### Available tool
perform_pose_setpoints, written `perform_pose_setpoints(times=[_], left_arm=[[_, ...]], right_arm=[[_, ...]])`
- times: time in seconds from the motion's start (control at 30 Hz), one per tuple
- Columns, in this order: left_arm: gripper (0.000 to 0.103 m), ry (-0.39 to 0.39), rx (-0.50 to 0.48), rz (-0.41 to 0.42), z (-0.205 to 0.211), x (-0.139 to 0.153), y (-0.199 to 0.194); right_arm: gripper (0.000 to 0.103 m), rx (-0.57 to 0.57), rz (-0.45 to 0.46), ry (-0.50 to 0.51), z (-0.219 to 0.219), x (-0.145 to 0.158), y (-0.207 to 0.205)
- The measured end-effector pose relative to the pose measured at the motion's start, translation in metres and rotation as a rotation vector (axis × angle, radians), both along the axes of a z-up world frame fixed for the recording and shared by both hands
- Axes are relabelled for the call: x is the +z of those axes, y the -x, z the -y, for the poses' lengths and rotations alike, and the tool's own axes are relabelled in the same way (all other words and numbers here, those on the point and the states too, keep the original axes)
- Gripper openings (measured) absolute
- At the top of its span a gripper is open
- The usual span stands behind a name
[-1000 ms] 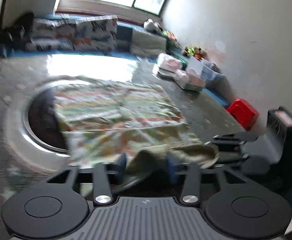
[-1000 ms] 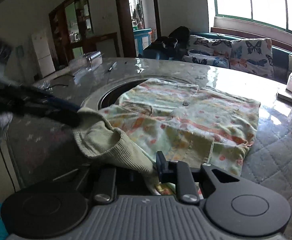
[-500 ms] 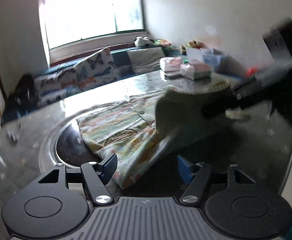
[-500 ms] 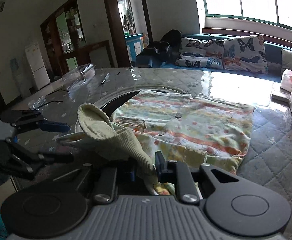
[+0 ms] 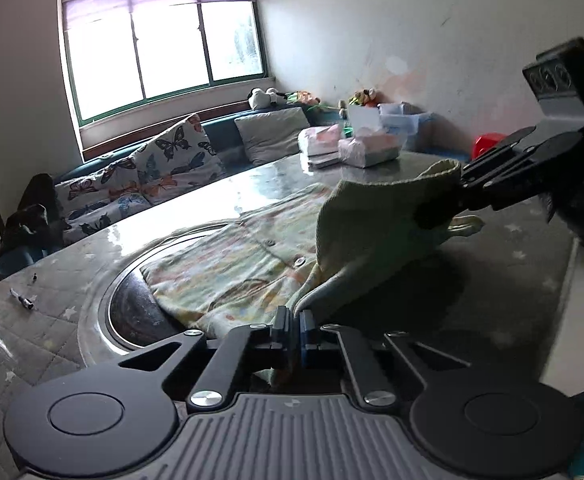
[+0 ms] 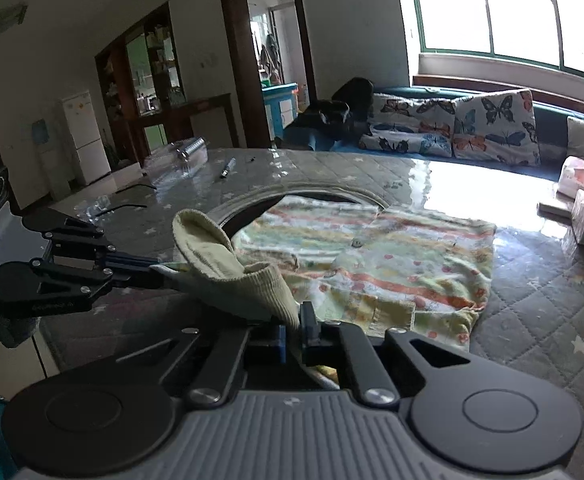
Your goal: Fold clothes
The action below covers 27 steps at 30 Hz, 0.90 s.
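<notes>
Pinching the ribbed cuff (image 6: 231, 276) in both closed grippers, left gripper (image 5: 295, 330) and right gripper (image 6: 292, 336), keep it taut between them and lay it ahead onto the printed shirt (image 6: 392, 264).

Daylight is supplied by the window (image 5: 159, 44), which is blown out to near white in both views. A strong glare patch is thrown on the glossy tabletop (image 6: 476, 184). Room interior away from the window is left dim; the doorway side in the right wrist view is underexposed. A soft dark shadow is cast under the lifted cloth (image 5: 376, 232) on the table. Heavy fisheye bending and black corner vignetting are seen at all edges. Mild softness is noted on the printed fabric; no marked motion blur.
</notes>
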State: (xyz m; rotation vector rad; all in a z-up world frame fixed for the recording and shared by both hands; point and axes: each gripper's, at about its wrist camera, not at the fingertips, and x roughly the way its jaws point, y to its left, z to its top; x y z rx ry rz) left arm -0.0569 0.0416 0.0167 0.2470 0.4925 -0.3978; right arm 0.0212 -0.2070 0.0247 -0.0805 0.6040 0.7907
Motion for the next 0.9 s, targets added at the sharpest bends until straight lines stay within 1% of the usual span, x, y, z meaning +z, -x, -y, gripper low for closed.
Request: perform_pose_setpoints(times=[0.13, 0.27, 0.37, 0.43, 0.5, 0.53, 0.6, 0.63, 0.67, 0.73, 0.8, 0.9], left_arm=[[0.005, 0.042, -0.020, 0.003, -0.002, 0.016, 0.033], [0.003, 0.101, -0.009, -0.002, -0.010, 0.032, 0.064], [0.003, 0.127, 0.005, -0.014, -0.014, 0.034, 0.066], [0.003, 0.138, 0.004, -0.044, -0.017, 0.029, 0.061], [0.006, 0.134, 0.020, -0.080, -0.019, 0.022, 0.056], [0.008, 0.129, 0.026, -0.098, -0.018, 0.018, 0.054], [0.024, 0.121, 0.005, -0.121, -0.014, 0.011, 0.051], [0.042, 0.117, -0.004, -0.131, -0.011, 0.007, 0.049], [0.048, 0.112, -0.016, -0.131, -0.007, 0.005, 0.048], [0.048, 0.114, -0.053, -0.128, 0.000, 0.001, 0.048], [0.053, 0.107, -0.083, -0.124, 0.007, -0.003, 0.048], [0.054, 0.046, -0.092, -0.111, 0.017, -0.010, 0.044]], right_arm=[[0.005, 0.029, 0.024, -0.010, 0.012, 0.017, 0.030], [0.004, 0.055, 0.037, -0.006, 0.020, 0.030, 0.057], [0.004, 0.065, 0.030, 0.012, 0.017, 0.029, 0.058], [0.004, 0.057, 0.023, 0.025, 0.014, 0.025, 0.052], [0.004, 0.046, 0.006, 0.027, 0.013, 0.020, 0.047], [0.004, 0.040, -0.003, 0.027, 0.013, 0.017, 0.044], [0.004, 0.034, -0.005, 0.025, 0.013, 0.015, 0.040], [0.004, 0.031, 0.002, 0.021, 0.013, 0.015, 0.040], [0.004, 0.028, 0.008, 0.017, 0.014, 0.016, 0.040], [0.004, 0.022, 0.019, 0.008, 0.014, 0.017, 0.040], [0.004, 0.016, 0.028, 0.001, 0.015, 0.018, 0.039], [0.004, 0.010, 0.042, -0.006, 0.014, 0.023, 0.031]])
